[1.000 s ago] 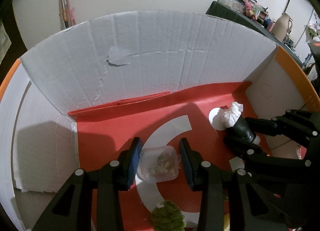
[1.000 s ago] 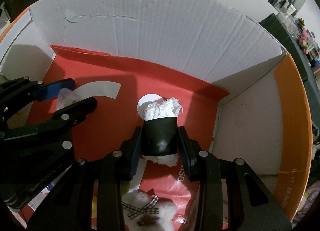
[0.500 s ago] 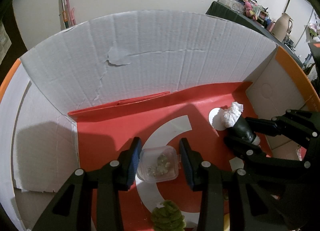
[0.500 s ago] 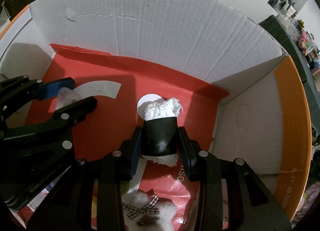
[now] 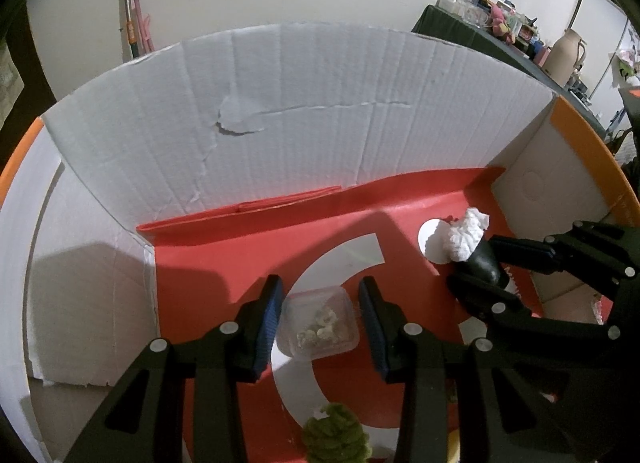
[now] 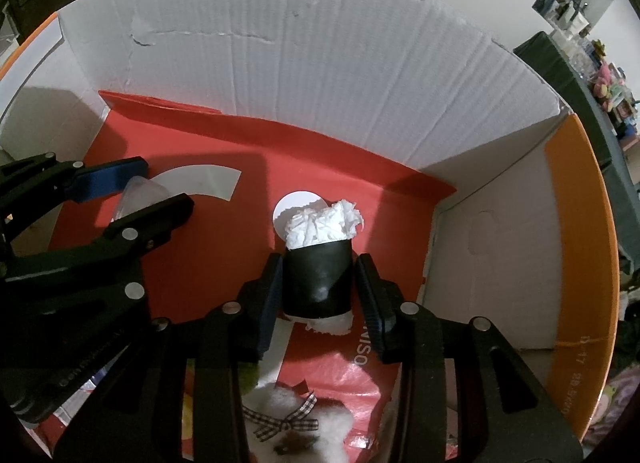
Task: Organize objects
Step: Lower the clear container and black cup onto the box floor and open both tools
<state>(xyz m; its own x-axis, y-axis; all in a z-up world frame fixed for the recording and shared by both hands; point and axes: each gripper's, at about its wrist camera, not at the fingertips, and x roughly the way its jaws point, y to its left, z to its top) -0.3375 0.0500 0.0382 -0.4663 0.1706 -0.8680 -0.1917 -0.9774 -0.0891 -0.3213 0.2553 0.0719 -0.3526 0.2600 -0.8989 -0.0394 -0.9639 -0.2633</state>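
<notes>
I see both tools inside the cardboard box (image 5: pixel 304 111). My right gripper (image 6: pixel 318 287) pinches the black tissue-stuffed cup (image 6: pixel 318 275) lying on the red floor. My left gripper (image 5: pixel 320 311) is spread slightly around the small clear container (image 5: pixel 318 323), its right pad apart from it.

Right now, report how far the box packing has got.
Done: a green fuzzy toy and a white plush with a bow lie in the box. In hand: right gripper clamps the black cup; left gripper straddles the clear tub, grip unclear. Left: releasing both; nothing outside shows.
</notes>
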